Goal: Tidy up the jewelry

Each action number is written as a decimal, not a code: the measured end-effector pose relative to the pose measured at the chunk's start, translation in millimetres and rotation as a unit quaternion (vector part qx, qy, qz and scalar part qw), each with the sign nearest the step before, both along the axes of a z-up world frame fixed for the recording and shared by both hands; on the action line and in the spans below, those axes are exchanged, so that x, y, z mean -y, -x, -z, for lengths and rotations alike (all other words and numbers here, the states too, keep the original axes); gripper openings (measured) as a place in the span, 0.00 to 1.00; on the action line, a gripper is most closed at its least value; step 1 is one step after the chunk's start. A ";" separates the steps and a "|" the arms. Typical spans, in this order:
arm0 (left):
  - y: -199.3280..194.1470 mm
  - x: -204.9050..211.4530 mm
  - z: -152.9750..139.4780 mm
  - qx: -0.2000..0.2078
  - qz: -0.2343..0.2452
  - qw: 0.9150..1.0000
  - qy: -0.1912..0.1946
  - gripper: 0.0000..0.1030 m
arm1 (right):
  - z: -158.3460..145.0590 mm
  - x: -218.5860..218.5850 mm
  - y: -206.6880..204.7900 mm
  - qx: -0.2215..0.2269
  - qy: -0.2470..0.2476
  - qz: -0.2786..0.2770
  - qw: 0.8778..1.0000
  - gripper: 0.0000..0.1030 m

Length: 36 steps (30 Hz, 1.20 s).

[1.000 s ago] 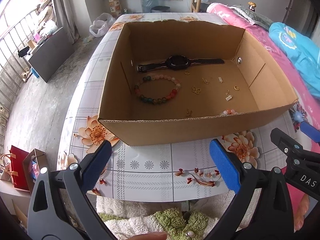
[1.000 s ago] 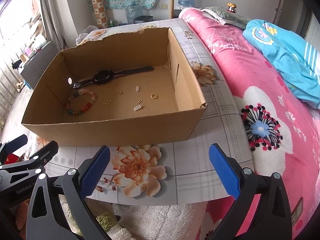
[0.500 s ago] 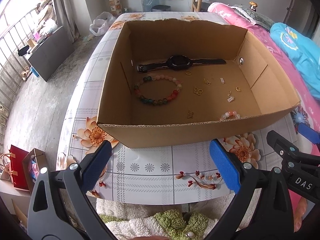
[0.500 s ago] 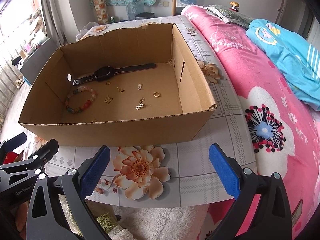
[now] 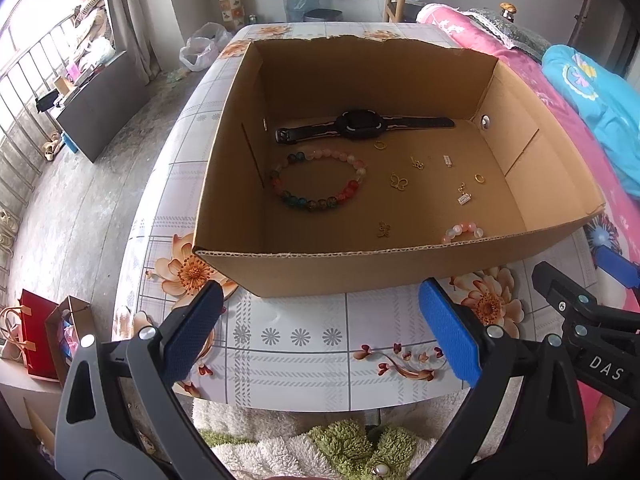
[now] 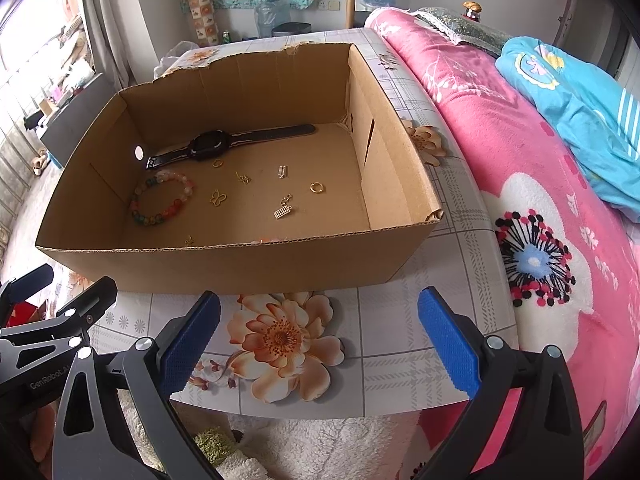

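Hovering above the floral-patterned tabletop, the left gripper and right gripper stand wide apart-jawed and empty, raised slightly since a second ago, revealing more of the shallow brown cardboard box where a black wristwatch, multicoloured beaded bracelet and small gold charms lie.

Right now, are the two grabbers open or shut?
Left gripper: open, holding nothing.
Right gripper: open, holding nothing.
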<state>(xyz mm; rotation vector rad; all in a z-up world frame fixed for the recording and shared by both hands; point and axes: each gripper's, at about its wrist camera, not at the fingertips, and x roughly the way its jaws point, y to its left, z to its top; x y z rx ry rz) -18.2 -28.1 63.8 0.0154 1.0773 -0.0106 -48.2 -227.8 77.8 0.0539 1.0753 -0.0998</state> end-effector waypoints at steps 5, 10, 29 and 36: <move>0.7 0.6 -0.8 0.001 0.000 1.000 0.001 0.92 | 0.0 0.0 0.1 0.001 0.001 0.000 1.000 0.94; 0.7 0.5 -0.8 0.000 -0.001 1.000 0.002 0.92 | -0.2 1.0 -0.1 0.001 0.001 -0.001 1.000 0.94; 0.2 1.2 -0.4 -0.002 -0.001 1.000 0.005 0.92 | -0.6 0.0 -0.8 0.000 0.000 -0.001 1.000 0.94; 0.5 1.1 -0.5 -0.001 -0.001 1.000 0.005 0.92 | -0.8 0.0 -0.9 0.001 0.000 -0.001 1.000 0.94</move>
